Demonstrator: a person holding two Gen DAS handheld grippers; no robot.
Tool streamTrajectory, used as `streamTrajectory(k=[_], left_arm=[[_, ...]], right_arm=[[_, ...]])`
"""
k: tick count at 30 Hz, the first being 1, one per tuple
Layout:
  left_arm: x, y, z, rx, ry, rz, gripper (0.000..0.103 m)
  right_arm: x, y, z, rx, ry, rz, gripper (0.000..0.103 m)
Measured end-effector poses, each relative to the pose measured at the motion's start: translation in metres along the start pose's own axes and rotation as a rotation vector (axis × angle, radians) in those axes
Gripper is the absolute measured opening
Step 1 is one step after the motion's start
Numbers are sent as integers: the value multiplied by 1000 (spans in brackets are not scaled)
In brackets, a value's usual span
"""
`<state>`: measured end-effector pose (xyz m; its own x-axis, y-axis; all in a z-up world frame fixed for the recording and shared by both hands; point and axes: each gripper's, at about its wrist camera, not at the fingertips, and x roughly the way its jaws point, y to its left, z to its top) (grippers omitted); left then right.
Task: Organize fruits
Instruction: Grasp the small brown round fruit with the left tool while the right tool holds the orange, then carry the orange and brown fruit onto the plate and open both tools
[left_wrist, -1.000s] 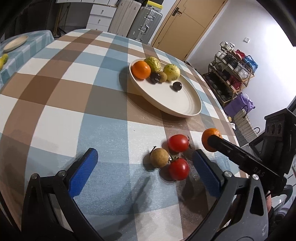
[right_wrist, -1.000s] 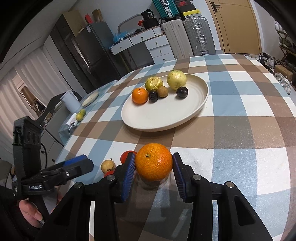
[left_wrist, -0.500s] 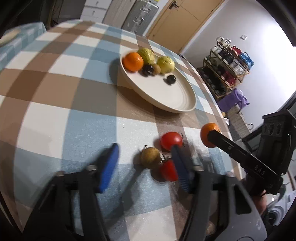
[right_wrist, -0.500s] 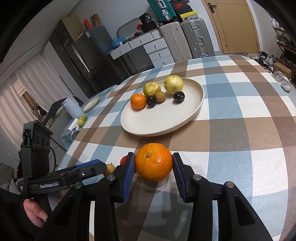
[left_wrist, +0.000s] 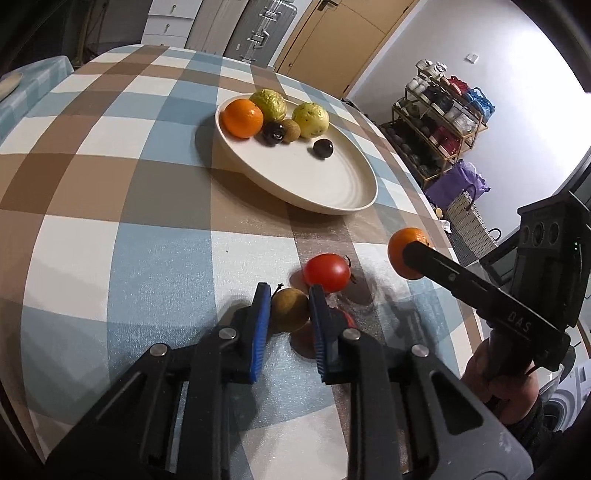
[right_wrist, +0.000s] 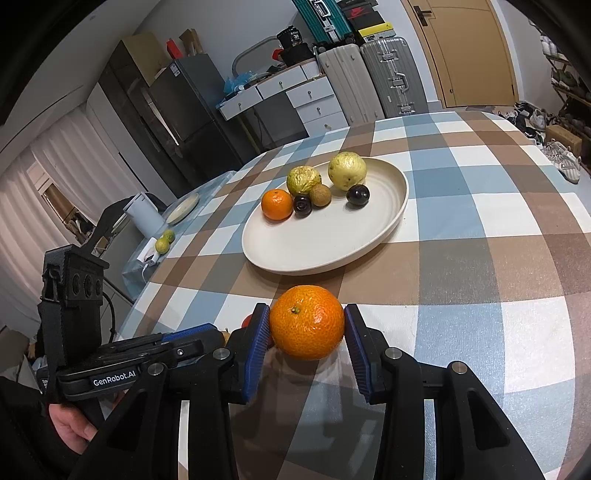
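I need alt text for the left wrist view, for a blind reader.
The left hand-held gripper is shut on a small brown fruit on a checked tablecloth, with two red tomatoes beside it. Behind sits a cream plate holding five fruits.

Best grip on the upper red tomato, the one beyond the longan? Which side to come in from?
Grip the red tomato across its round middle, coming down from above. The longan, now between the left gripper pads, sits close beside it, and a second tomato lies near, so a low side approach looks crowded. Its stem points right; avoid that.
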<state>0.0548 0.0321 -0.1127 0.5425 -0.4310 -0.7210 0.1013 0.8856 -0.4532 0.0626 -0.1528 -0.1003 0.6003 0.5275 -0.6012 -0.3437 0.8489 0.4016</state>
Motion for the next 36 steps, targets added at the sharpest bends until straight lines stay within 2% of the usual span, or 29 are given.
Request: streamTrajectory(k=[12,26,31,36], left_arm=[[-12,9,29,-7,-55,-10,18],[-2,9,110,7,-125,-44,18],[16,12,131,10,-110,-47,18],[37,16,138,15,-85,-54,18]], right_arm=[[2,-1,11,7,-11,11,42],[19,-1,52,0,-17,32,42],[34,1,73,-10,-9,52,42],[55,-2,95,4,-3,77,42]])
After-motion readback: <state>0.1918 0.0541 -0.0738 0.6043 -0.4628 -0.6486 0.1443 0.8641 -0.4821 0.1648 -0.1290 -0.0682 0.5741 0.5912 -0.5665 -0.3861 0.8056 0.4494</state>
